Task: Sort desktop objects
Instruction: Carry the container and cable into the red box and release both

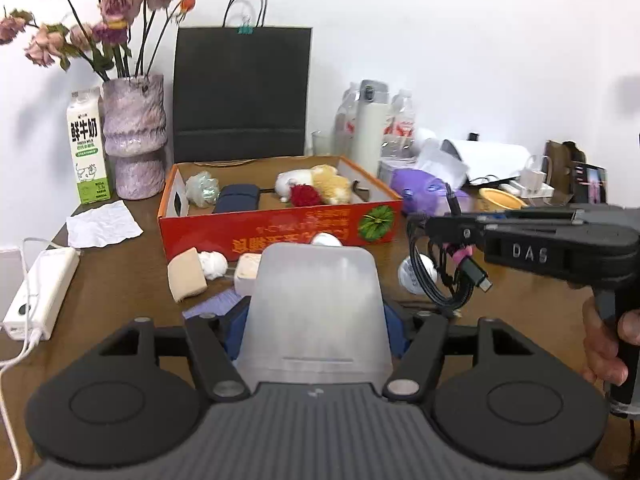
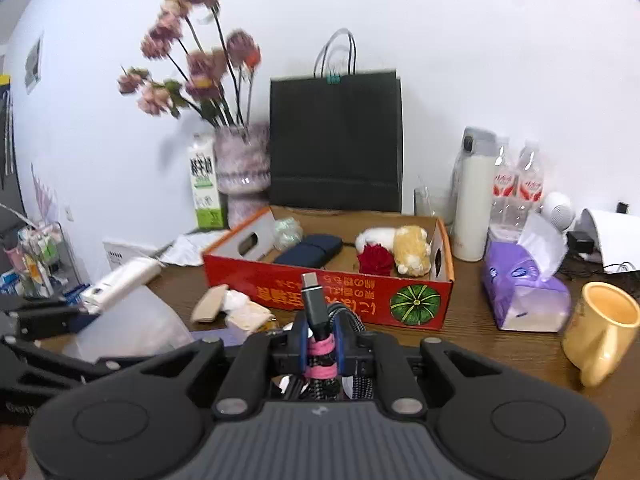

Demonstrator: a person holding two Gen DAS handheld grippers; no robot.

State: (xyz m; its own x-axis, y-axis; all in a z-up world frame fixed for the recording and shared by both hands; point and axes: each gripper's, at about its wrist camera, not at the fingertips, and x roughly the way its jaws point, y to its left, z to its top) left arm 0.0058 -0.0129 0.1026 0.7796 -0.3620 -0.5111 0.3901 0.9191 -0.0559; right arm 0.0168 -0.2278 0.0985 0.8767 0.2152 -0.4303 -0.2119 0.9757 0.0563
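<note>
My left gripper (image 1: 316, 322) is shut on a translucent white plastic container (image 1: 316, 280), held upright between its blue pads above the wooden table. The container (image 2: 136, 320) and left gripper (image 2: 80, 316) also show at the left of the right wrist view. My right gripper (image 2: 320, 344) is shut on a coiled black cable (image 2: 316, 308) bound with a pink tie, its plug pointing up. In the left wrist view the right gripper (image 1: 424, 226) enters from the right with the cable (image 1: 440, 284) hanging below it. Behind both stands a red cardboard box (image 1: 280, 228) (image 2: 340, 292) holding a plush toy, a red rose and a dark blue case.
A beige pad (image 1: 186, 280), a white wad (image 1: 214, 264) and a small white box lie in front of the red box. A power bank (image 1: 40, 292), milk carton (image 1: 88, 148) and vase (image 1: 134, 136) are left; a black bag (image 1: 242, 92) behind. Purple tissue pack (image 2: 524, 288), yellow mug (image 2: 600, 328), flask (image 2: 474, 196) right.
</note>
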